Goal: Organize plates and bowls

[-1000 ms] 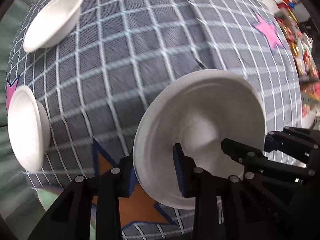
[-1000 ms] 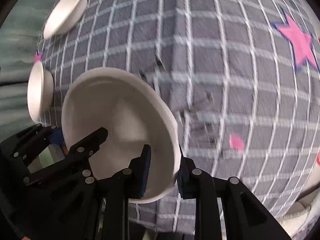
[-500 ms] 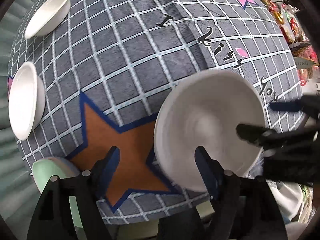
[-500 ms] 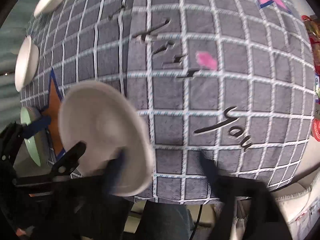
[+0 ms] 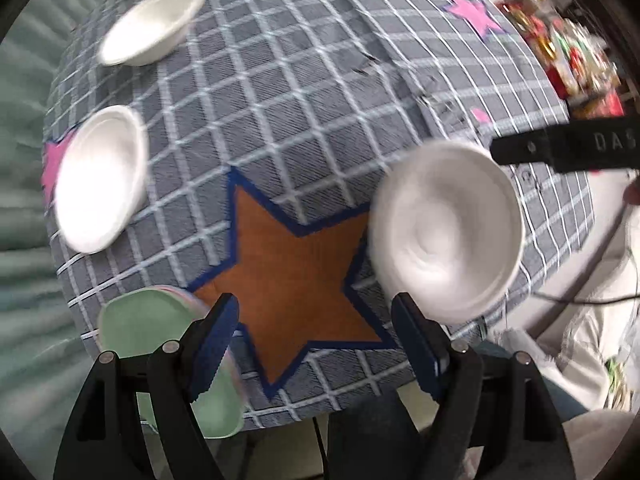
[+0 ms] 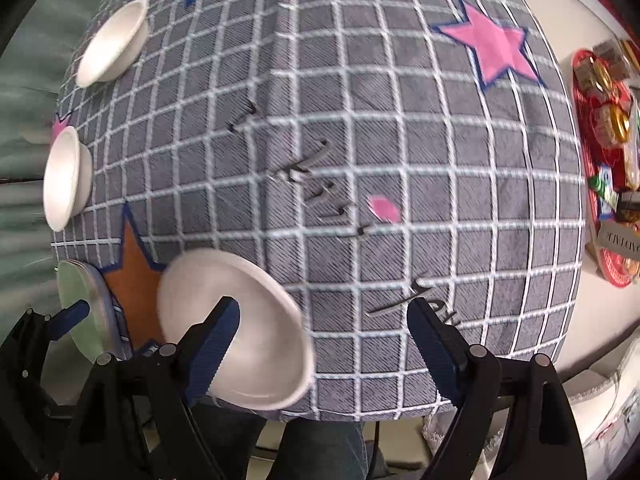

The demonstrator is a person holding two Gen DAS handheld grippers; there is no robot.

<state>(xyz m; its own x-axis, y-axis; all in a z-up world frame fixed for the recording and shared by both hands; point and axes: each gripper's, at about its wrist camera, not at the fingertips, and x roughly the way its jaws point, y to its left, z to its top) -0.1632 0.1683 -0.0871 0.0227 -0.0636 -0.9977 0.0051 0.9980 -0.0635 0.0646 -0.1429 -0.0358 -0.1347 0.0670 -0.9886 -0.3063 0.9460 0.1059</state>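
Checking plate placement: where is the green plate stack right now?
The green plate stack sits at the tablecloth's near-left corner, beside the orange star, partly behind the left gripper; the right wrist view agrees.

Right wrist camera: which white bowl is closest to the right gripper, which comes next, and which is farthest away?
From the right gripper:
1. White bowl by the orange star, right beside its left finger.
2. White bowl at the cloth's left edge, midway up.
3. White bowl near the blue star, far top left.

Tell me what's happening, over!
Left gripper and right gripper open, empty. Near white bowl sits free on the cloth. Nothing blocking.
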